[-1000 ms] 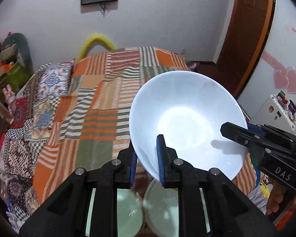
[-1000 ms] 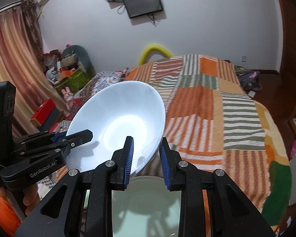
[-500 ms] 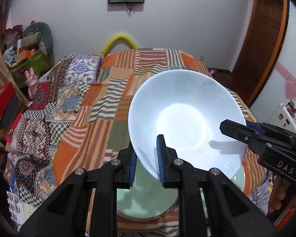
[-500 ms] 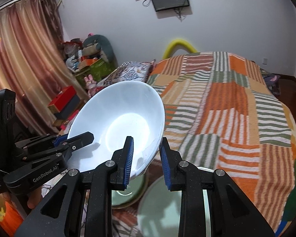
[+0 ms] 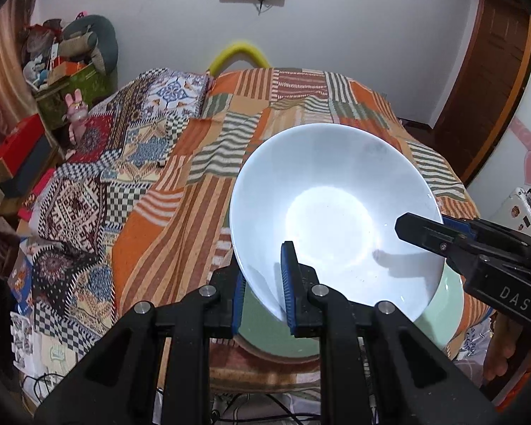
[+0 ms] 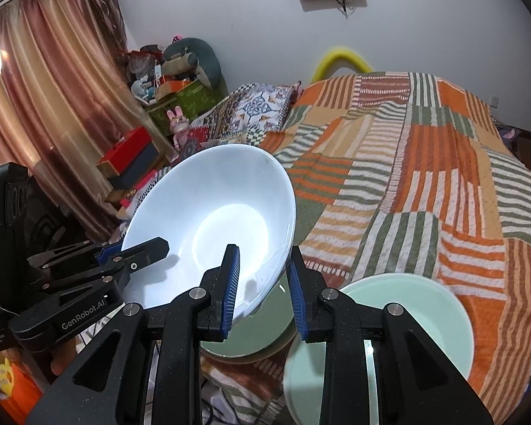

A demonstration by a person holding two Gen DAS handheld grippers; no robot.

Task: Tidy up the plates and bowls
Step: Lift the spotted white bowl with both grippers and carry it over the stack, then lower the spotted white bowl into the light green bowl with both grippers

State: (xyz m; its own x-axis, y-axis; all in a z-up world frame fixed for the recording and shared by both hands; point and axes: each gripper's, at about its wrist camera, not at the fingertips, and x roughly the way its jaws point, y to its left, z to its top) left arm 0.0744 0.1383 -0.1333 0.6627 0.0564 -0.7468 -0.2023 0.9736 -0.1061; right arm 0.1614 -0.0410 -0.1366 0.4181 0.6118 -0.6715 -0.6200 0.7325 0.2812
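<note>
A large white bowl [image 5: 332, 216] is held tilted in the air over the near end of the bed. My left gripper [image 5: 263, 287] is shut on its near rim. My right gripper [image 6: 262, 283] grips the opposite rim of the same white bowl [image 6: 212, 219], with one finger inside and one outside. Each gripper shows in the other's view: the right gripper [image 5: 478, 258] and the left gripper [image 6: 88, 269]. Below the bowl lies a pale green plate [image 5: 276, 333]. In the right wrist view I see two green plates, one under the bowl [image 6: 251, 333] and one to its right [image 6: 417, 304].
The bed carries a striped orange and green patchwork blanket [image 6: 424, 177] and a patterned cover [image 5: 99, 184] on the left. Boxes and toys [image 6: 152, 113] are piled by the curtain. A wooden door [image 5: 492, 81] is at the right. Cables lie on the floor below the bed edge.
Both grippers have carried the white bowl to the left and a little back. The green plates now sit lower right of the bowl, and the bowl hangs over one of them.
</note>
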